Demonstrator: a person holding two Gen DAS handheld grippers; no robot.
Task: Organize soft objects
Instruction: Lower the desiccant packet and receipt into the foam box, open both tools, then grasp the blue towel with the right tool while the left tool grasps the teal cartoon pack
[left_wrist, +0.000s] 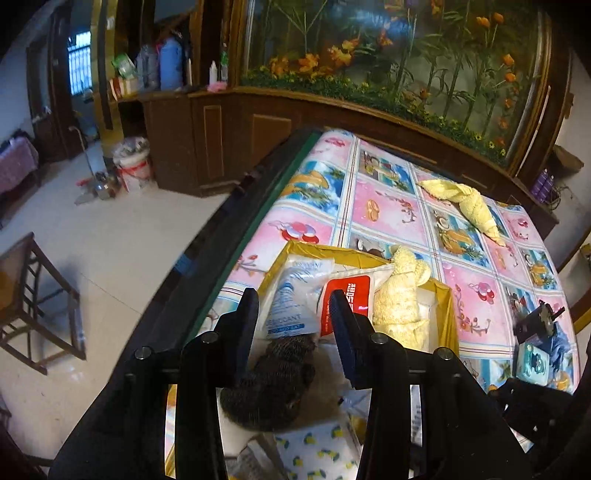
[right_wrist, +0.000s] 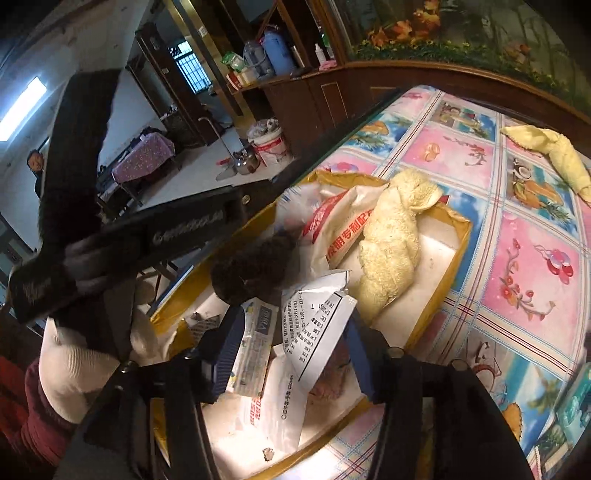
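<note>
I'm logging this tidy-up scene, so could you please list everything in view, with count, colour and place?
box: one, yellow walls, white floor, on the tablecloth.
towel in box: one, pale yellow, twisted, lying in the box's far part.
towel on table: one, yellow, on the cloth beyond the box.
dark knitted item: one, dark brown, in the box, between the left jaws, not visibly pinched.
desiccant sachet: one, white and blue, in the box.
red-and-white packet: one, in the box.
printed paper: one, white, in the box, between the right jaws.
tablecloth: one, pink and blue pictures.
left gripper: black, jaws apart.
right gripper: black, blue pads, jaws apart.
</note>
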